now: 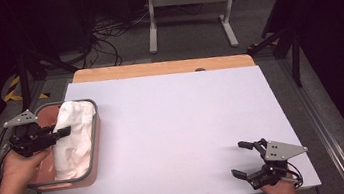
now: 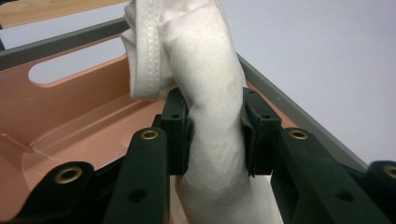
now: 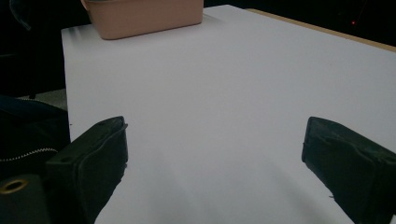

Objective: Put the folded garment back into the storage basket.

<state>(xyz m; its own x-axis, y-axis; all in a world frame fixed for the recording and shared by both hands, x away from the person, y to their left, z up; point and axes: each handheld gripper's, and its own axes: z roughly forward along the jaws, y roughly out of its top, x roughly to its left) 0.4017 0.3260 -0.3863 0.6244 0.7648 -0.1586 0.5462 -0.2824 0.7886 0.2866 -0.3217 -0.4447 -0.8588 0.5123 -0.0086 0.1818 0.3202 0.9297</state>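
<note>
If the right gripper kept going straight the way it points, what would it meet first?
Likely nothing soon: the open right gripper faces bare white table cover. Farther along, left of its line, sits the pink basin; depth is unclear.

- A white table frame [image 1: 188,9] stands on the grey floor beyond the table.
- Black cables [image 1: 106,35] lie tangled left of it.

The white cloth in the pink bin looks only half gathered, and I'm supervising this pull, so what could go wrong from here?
1. The left claw pinches only a bunched fold of the white cloth; the rest may drag or slip free.
2. The cloth drapes over the grey rim of the pink plastic bin, so lifting could tug or tip the bin.
3. The right claw sits open far across the white table, too far to steady anything.
</note>
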